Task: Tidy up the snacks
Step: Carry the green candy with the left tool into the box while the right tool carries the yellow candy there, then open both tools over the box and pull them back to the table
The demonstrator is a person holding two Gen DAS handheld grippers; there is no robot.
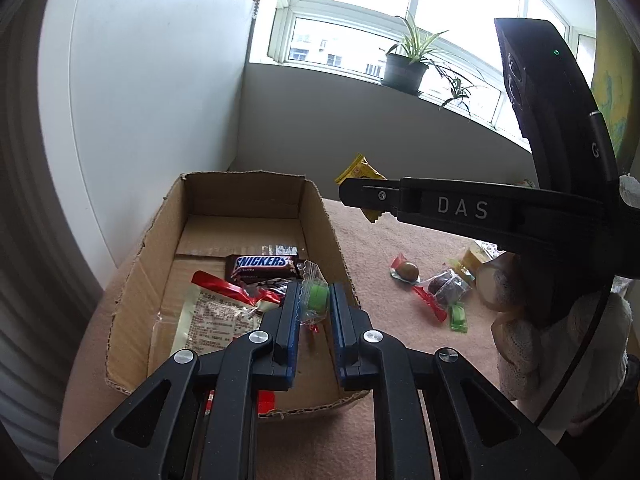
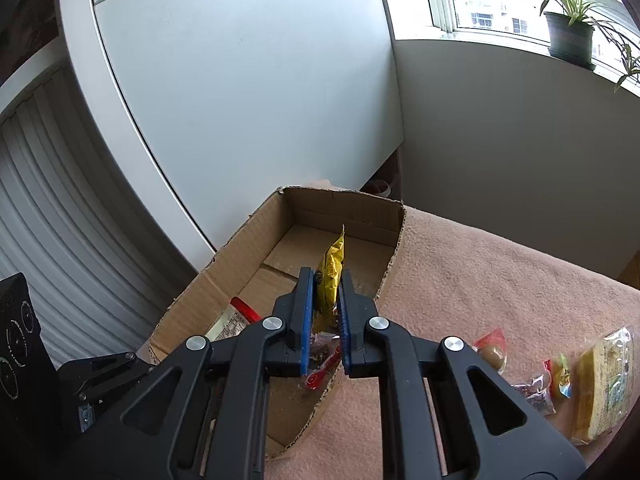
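Observation:
An open cardboard box (image 1: 324, 216) stands on a pink cloth; it also shows in the right wrist view (image 2: 256, 232). Inside lie a Snickers bar (image 1: 262, 266) and a white and red packet (image 1: 224, 312). My left gripper (image 1: 314, 300) is shut on a green candy in a clear wrapper (image 1: 314, 298) over the box. My right gripper (image 2: 326, 292) is shut on a yellow snack packet (image 2: 330, 276), held above the box's far end. The packet also shows in the left wrist view (image 1: 360, 170).
Loose snacks lie on the cloth right of the box: a brown wrapped ball (image 1: 406, 271), dark wrapped sweets (image 1: 446, 290), a green candy (image 1: 458, 318), a yellow cake pack (image 2: 602, 384). A white cabinet (image 1: 140, 100) stands behind the box. A potted plant (image 1: 404, 66) sits on the windowsill.

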